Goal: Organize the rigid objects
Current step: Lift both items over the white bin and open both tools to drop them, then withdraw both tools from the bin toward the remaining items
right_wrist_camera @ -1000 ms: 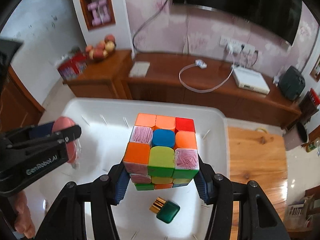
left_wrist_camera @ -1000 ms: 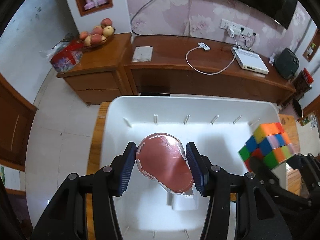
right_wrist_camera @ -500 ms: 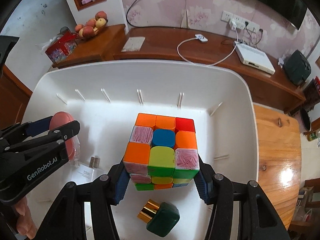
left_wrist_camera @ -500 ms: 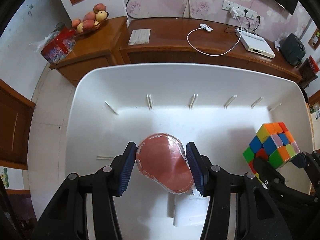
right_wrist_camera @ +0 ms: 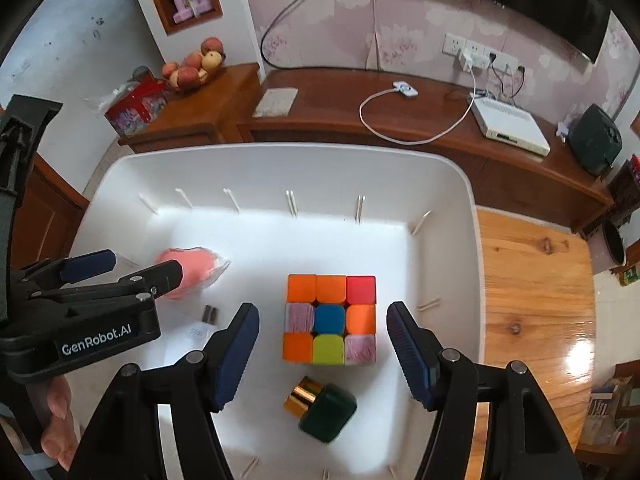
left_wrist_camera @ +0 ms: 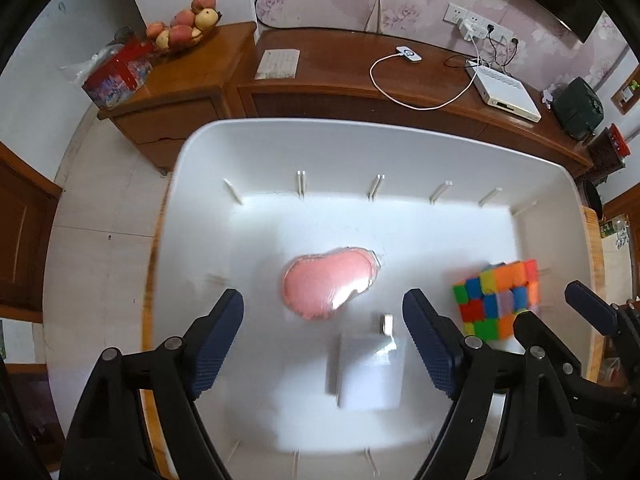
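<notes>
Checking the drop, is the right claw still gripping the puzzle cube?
No, the right claw is open and the puzzle cube rests in the bin.

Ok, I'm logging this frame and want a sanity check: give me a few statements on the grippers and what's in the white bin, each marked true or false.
1. The right gripper is clamped on the puzzle cube. False: its jaws are spread and the cube sits free in the white bin.
2. The left gripper is open. True.
3. The pink wrapped item lies inside the bin. True.
4. The dark green bottle with a gold cap stands on the wooden table outside the bin. False: it lies on its side inside the bin, nearer the camera than the cube.
5. A white charger plug lies in the bin. True.
</notes>
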The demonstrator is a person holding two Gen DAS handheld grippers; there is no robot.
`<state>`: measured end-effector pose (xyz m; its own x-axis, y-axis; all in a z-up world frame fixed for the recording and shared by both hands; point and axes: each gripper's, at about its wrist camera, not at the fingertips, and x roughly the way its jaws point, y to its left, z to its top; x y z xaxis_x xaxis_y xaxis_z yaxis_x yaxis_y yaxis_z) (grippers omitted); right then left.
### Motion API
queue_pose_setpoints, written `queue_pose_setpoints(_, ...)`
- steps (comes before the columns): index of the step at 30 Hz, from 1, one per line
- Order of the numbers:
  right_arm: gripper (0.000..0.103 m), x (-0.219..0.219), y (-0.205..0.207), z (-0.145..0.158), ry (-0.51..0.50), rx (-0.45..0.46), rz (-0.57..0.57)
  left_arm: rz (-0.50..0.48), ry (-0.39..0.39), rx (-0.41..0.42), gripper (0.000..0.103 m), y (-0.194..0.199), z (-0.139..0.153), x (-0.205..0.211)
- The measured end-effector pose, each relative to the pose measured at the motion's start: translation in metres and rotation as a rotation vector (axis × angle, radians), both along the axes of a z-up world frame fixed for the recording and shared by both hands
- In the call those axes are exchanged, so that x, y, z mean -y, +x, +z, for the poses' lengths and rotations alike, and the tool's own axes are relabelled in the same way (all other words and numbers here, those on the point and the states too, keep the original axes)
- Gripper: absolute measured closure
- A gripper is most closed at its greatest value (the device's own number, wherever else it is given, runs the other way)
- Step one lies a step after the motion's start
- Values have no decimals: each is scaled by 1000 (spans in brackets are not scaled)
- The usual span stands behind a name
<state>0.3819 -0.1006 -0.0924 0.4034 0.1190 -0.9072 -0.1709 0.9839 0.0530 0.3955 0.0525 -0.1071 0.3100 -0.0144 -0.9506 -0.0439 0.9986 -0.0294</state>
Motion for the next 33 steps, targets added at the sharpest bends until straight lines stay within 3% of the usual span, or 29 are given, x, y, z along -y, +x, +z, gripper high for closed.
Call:
queue_pose_setpoints(19,36,32,-121,116,8,185,10,-80,61,151,18,-114,126,-11)
queue_pose_setpoints(26,31,40,-184,154,8,287,69,-138,74,187,18,-172,148,-14)
queue_pose_setpoints(33,30,35,-240,172,25,380,153,-184,82,230,17,-232,157,-18)
